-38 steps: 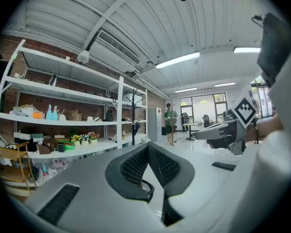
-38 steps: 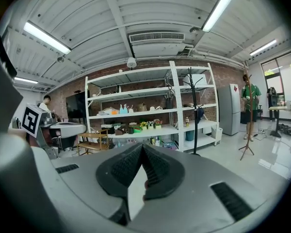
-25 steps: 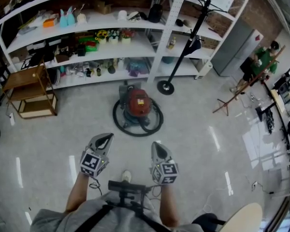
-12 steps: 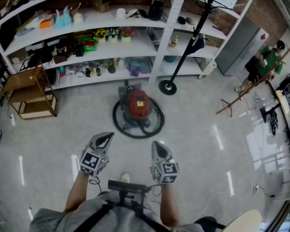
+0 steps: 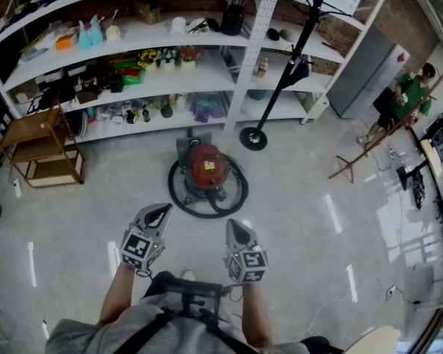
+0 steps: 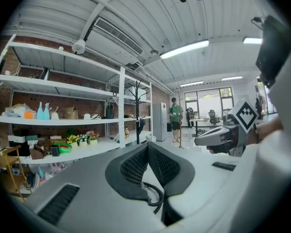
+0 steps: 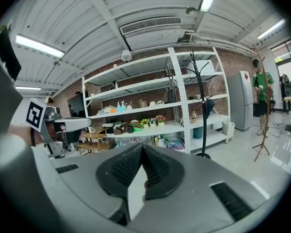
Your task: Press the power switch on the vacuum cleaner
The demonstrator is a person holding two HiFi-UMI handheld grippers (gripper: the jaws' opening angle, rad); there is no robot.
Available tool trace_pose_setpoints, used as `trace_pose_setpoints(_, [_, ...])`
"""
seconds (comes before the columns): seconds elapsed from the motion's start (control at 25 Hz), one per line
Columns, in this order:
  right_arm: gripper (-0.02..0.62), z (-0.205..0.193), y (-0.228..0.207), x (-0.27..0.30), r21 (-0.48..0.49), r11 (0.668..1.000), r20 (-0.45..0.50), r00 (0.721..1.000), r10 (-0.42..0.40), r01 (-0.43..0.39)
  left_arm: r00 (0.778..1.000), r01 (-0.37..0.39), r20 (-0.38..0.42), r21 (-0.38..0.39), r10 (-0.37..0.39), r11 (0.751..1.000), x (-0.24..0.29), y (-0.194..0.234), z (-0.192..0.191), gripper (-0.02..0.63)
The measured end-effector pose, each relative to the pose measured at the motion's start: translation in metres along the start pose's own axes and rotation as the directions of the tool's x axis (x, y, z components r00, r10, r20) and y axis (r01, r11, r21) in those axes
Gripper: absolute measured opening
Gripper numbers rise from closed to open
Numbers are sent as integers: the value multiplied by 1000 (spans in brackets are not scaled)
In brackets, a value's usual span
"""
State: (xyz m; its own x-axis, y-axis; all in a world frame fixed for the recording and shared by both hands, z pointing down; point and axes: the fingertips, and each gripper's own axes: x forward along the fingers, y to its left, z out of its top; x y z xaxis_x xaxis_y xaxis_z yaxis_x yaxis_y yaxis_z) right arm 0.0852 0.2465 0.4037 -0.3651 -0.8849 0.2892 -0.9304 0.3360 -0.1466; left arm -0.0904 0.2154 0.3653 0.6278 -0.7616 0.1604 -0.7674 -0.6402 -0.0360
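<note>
Scene: open room, pale floor [image 5: 74, 227], white shelving [image 5: 245, 72] along the far side, black coat stand [image 5: 253, 138] on its round base in front of the shelving.

Task item: red vacuum cleaner [image 5: 207, 165] stands on the floor just in front of the shelving, near the coat stand base. Its dark hose [image 5: 179, 194] lies in a ring around the body. The top of the canister faces up. The power switch is too small to make out from the head view.

Left tongs [image 5: 159, 212]: pressed together at the tips, nothing between them (left gripper view). Held level, pointing toward the shelving.

Right tongs [image 5: 235, 231]: also together at the tips, empty (right gripper view). Held level, pointing the same way.

Key relation: the vacuum cleaner lies straight ahead and below, well apart from both tongs, roughly on the line between them. Neither is clearly nearer. Neither gripper view shows the vacuum cleaner.

Judgement: approach stage only, no contact yet. The press probably calls for walking closer and then tipping one set of tongs downward onto the canister top.
</note>
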Motion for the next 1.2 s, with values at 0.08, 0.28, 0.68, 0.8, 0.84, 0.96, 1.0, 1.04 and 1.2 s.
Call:
trace_pose_setpoints(0.08, [12, 2, -5, 4, -11, 1000, -1, 1000, 2, -2, 1000, -3, -2, 9, 3, 1000, 5, 2, 2, 8])
trace_pose_setpoints(0.28, [12, 5, -15, 13, -16, 1000, 0, 1000, -2, 2, 1000, -10, 0, 13, 10, 1000, 15, 7, 2, 8])
trace_pose_setpoints(0.68, [12, 25, -35, 57, -15, 1000, 12, 1000, -15, 16, 1000, -8, -4, 1, 8, 1000, 56, 41, 3, 8])
trace_pose_setpoints(0.8, [12, 31, -39, 79, -20, 1000, 7, 1000, -16, 16, 1000, -12, -8, 2, 12, 1000, 72, 60, 3, 8])
trace_pose_setpoints(0.84, [12, 32, -40, 87, -24, 1000, 5, 1000, -16, 16, 1000, -12, -10, 0, 12, 1000, 78, 66, 2, 8])
trace_pose_setpoints(0.96, [12, 44, -45, 110, -22, 1000, -1, 1000, -17, 17, 1000, -3, -25, -5, 3, 1000, 99, 84, 1, 8])
trace_pose_setpoints(1.0, [12, 45, -49, 118, -19, 1000, -5, 1000, -20, 20, 1000, 2, -31, -4, -2, 1000, 107, 88, 1, 8])
trace_pose_setpoints(1.04, [12, 45, -54, 125, -17, 1000, -13, 1000, -24, 24, 999, 8, -36, -2, -9, 1000, 115, 92, 1, 8])
trace_pose_setpoints(1.2, [12, 58, -67, 152, 6, 1000, -16, 1000, -20, 20, 998, 27, -51, 4, -27, 1000, 146, 107, 2, 8])
